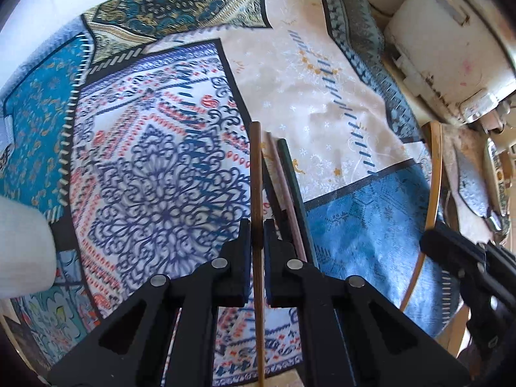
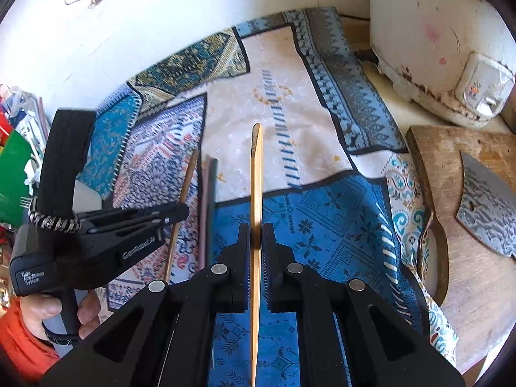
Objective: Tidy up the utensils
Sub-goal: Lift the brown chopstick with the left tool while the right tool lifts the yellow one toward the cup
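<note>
In the left wrist view, the left gripper pinches a brown chopstick tight between its pads, just beside a pink chopstick and a dark green chopstick lying on the patterned cloth. In the right wrist view, the right gripper clamps a light bamboo chopstick over the blue patch. The step looks like gathering; next, each held stick likely needs laying parallel beside the resting pair.

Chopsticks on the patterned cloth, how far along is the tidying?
Nothing looks put away yet. In hand: the left gripper is shut on a brown chopstick, the right gripper on a light bamboo chopstick. Left: a pink stick and dark stick lie on the cloth.
</note>
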`<state>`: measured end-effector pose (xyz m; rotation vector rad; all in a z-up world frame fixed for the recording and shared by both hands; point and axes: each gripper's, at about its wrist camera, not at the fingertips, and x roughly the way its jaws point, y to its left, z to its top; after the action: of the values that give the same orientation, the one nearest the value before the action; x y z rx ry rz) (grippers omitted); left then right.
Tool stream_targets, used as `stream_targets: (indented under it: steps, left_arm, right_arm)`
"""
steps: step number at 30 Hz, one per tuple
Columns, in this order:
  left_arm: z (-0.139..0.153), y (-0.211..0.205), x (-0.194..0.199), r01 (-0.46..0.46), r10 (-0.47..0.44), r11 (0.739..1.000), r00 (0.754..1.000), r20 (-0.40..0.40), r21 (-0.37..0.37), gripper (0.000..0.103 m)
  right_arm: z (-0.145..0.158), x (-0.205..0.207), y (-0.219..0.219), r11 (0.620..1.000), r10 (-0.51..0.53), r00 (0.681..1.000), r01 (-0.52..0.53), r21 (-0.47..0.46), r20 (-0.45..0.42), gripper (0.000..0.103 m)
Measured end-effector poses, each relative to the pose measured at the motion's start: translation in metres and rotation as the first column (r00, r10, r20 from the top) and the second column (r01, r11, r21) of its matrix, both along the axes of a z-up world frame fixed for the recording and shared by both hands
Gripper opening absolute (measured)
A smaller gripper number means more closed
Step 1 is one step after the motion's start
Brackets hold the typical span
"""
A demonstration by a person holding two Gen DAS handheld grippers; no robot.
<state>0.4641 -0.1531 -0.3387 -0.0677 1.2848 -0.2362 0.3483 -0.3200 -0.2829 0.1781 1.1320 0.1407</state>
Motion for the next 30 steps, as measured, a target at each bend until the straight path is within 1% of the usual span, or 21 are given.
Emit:
stream_targets:
  steps: [6, 10, 11, 13, 17, 23, 30]
  left_arm:
    - [0.030, 0.022, -0.009, -0.016, 0.019, 0.998, 0.998, 0.061, -0.055, 0.005]
    - [0.056, 0.037, -0.023, -0.021, 0.031, 0.996, 0.992, 0.125, -0.082, 0.005]
    - [0.061, 0.044, -0.032, -0.021, 0.033, 0.996, 0.990, 0.140, -0.088, 0.005]
    - [0.074, 0.050, -0.040, -0.026, 0.041, 0.996, 0.983, 0.177, -0.089, 0.005]
    - [0.098, 0.066, -0.055, -0.035, 0.058, 0.995, 0.967, 0.248, -0.095, 0.005]
    - [0.134, 0.097, -0.069, -0.077, 0.111, 0.991, 0.933, 0.341, -0.113, 0.005]
    - [0.170, 0.140, -0.077, -0.158, 0.202, 0.978, 0.879, 0.433, -0.136, 0.005]
  right_arm:
    - [0.022, 0.001, 0.015, 1.000, 0.024, 0.998, -0.023, -0.011, 0.061, 0.006]
    - [0.037, -0.001, 0.028, 0.999, 0.043, 0.994, -0.041, -0.019, 0.101, 0.006]
    - [0.041, -0.002, 0.032, 0.999, 0.050, 0.993, -0.048, -0.020, 0.109, 0.006]
    - [0.049, -0.003, 0.040, 0.998, 0.062, 0.990, -0.059, -0.024, 0.128, 0.006]
    - [0.065, -0.006, 0.056, 0.996, 0.088, 0.983, -0.084, -0.029, 0.160, 0.006]
    - [0.090, -0.006, 0.083, 0.991, 0.135, 0.966, -0.127, -0.047, 0.222, 0.006]
    - [0.118, 0.001, 0.120, 0.978, 0.209, 0.933, -0.200, -0.062, 0.294, 0.006]
